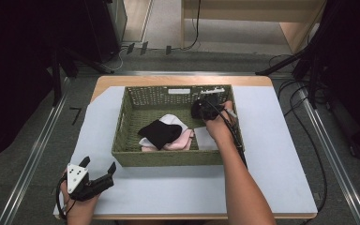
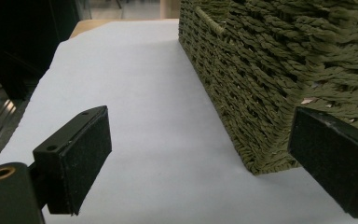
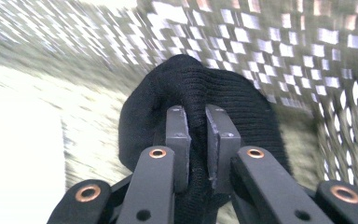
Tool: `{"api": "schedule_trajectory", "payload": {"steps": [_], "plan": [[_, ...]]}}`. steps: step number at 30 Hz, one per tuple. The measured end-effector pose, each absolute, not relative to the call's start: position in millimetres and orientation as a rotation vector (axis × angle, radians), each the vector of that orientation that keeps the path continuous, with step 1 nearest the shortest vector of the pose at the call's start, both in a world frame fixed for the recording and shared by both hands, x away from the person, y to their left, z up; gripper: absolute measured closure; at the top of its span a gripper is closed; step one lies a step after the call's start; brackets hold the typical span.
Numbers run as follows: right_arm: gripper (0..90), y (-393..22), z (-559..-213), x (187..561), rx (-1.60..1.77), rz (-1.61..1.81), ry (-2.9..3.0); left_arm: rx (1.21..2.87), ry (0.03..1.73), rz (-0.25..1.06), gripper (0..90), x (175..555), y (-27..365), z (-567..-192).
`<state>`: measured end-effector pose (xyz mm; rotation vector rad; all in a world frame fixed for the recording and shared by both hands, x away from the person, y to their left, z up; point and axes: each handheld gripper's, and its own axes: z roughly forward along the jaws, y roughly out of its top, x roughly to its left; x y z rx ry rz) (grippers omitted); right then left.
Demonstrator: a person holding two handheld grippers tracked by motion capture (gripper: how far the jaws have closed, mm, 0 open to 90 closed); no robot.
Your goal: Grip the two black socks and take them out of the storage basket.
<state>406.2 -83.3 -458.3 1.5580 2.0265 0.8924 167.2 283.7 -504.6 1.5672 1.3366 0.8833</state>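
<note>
One woven green basket sits mid-frame on the pale sheet that covers the table. Inside it, at centre, I count one black knit piece lying over a white piece and a pink piece; a flat white sheet lies just right of them on the basket floor. A second black knit item is at the basket's upper right corner, and that is the one in hand.

My right gripper is inside the basket at that upper right corner. In the right gripper view its two jaws are drawn together on a fold of the black knit item, fabric bunched between the pads and bulging above them; the basket's mesh wall is blurred behind. The right forearm runs up from the bottom edge of the frame, right of centre, over the basket's front rim, wrist bent inward.

My left gripper rests at lower left, on the sheet just outside the basket's front left corner, jaws spread wide with nothing between them. In the left gripper view the basket's corner stands between the pads, not touching either.
</note>
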Motion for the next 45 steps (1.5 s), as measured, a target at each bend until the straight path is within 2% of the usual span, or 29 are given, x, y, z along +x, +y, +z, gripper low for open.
{"api": "schedule_trajectory", "payload": {"steps": [25,37,45], "plan": [[81.7,-130.9,-399.2,357.5,1.236,1.405,1.717,1.58,1.347,0.89,7.4,168.1,282.1,-504.6],[81.5,-163.3,-380.9,349.3,1.201,1.484,1.527,1.581,1.348,0.888,7.4,168.2,282.2,-504.5],[81.4,-196.4,-386.7,348.9,1.262,1.436,1.478,1.582,1.351,0.89,7.4,168.4,282.0,-504.5]]}}
